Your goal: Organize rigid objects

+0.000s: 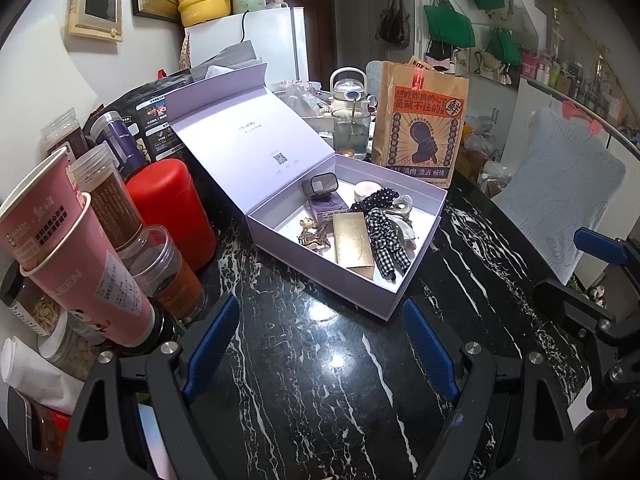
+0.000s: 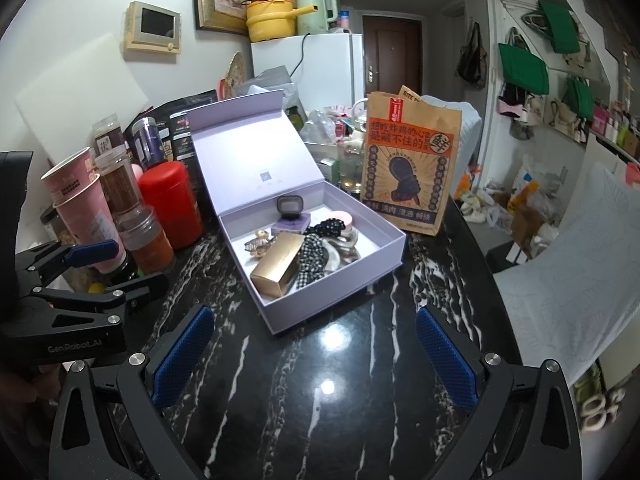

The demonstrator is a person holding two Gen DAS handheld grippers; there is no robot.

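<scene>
Judging by its stiff card walls, the lavender box (image 2: 320, 248) looks light yet slippery on the marble surface (image 2: 340, 360), so both tools, spread wide and empty, should pinch its hinged lid (image 2: 256, 156).

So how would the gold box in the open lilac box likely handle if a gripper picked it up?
The gold box looks like stiff card with flat sides, so the pads should probably grip it squarely. Its glossy finish may be a bit slippery. It lies propped on neighbouring items inside the lilac box, beside the checked scrunchie, so lifting it could nudge those.
</scene>
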